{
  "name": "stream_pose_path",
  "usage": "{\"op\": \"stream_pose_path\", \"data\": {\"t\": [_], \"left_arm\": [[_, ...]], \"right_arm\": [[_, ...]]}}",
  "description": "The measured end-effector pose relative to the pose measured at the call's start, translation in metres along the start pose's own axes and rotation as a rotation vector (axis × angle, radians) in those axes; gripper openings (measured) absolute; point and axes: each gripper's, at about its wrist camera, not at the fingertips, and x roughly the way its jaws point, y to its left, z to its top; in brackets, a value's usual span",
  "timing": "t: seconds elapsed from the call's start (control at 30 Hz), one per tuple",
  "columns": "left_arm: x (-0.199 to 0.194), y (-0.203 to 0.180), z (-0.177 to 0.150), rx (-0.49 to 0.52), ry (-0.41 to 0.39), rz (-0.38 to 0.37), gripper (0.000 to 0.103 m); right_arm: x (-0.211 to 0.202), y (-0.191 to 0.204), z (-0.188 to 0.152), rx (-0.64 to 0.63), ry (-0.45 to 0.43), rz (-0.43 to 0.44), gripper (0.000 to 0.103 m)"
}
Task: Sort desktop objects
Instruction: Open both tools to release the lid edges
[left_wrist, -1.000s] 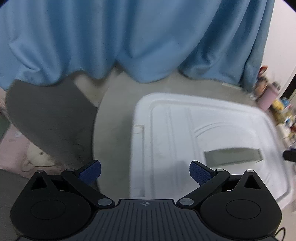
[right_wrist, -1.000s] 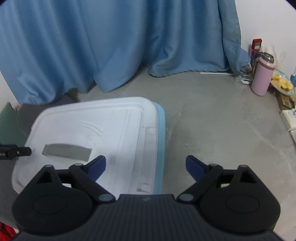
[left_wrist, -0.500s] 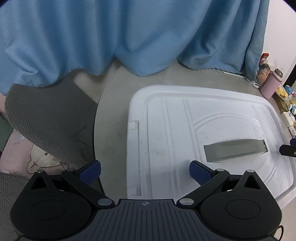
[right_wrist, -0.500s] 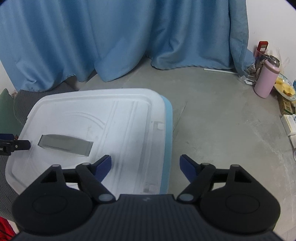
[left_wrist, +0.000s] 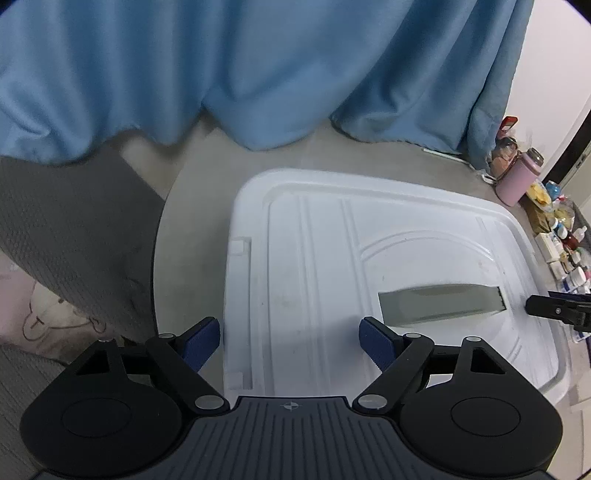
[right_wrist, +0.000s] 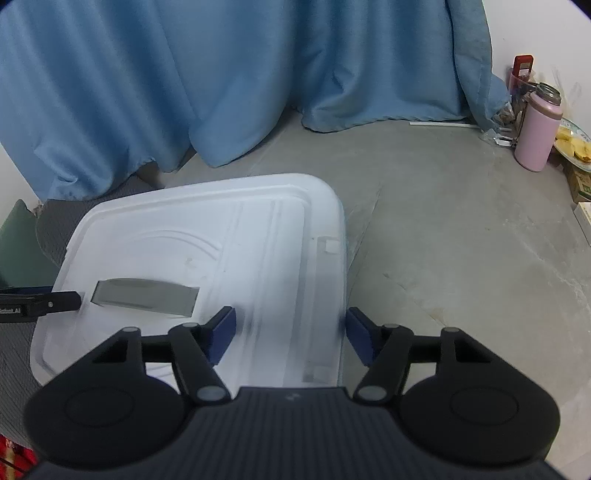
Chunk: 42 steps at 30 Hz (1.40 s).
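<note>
A white storage box lid (left_wrist: 314, 258) with a grey recessed handle (left_wrist: 439, 304) lies on the floor; it also shows in the right wrist view (right_wrist: 240, 236), with the handle (right_wrist: 144, 297). My left gripper (left_wrist: 290, 341) is open and empty over the lid's left edge. My right gripper (right_wrist: 290, 334) is open and empty over the lid's right edge, jaws narrower than the left's. Each gripper's tip shows in the other view, the right (left_wrist: 554, 312) and the left (right_wrist: 40, 304).
Blue curtain (left_wrist: 258, 74) hangs behind. A grey mat (left_wrist: 74, 240) lies left of the box. A pink bottle (right_wrist: 537, 133), a plate of food (right_wrist: 574, 146) and several small bottles and boxes (left_wrist: 561, 240) stand on the concrete floor at right.
Both grippers have moved in over the lid, which now sits nearer and more central. The right gripper's jaws have narrowed. The left jaws are unchanged.
</note>
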Motion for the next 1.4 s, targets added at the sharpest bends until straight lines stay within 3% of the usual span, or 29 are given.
{"op": "stream_pose_path", "data": {"t": [0.1,0.2,0.5,0.67,0.93,1.03,1.17,1.4], "left_arm": [[0.002,-0.006,0.002,0.01,0.001,0.011,0.084],[0.006,-0.009,0.004,0.022,0.008,0.022,0.084],[0.012,-0.014,0.014,0.026,-0.005,0.052,0.084],[0.012,-0.012,0.016,0.0,-0.002,0.048,0.084],[0.006,-0.029,0.008,0.048,-0.012,0.095,0.088],[0.005,-0.028,0.006,0.034,-0.019,0.104,0.089],[0.004,-0.034,0.001,0.061,-0.049,0.158,0.097],[-0.002,-0.041,-0.002,0.033,-0.087,0.207,0.098]], "right_arm": [[0.0,-0.001,0.001,-0.002,-0.005,-0.008,0.062],[0.005,-0.003,0.003,-0.007,0.003,-0.036,0.051],[0.012,-0.01,0.011,0.004,0.0,-0.027,0.053],[0.01,-0.013,0.01,0.018,0.005,-0.023,0.058],[0.008,-0.009,0.0,-0.007,0.019,-0.073,0.088],[0.01,-0.014,-0.003,0.004,0.011,-0.068,0.094],[0.011,-0.019,-0.007,0.013,-0.004,-0.048,0.097],[0.004,-0.015,-0.01,-0.018,-0.039,-0.043,0.096]]}}
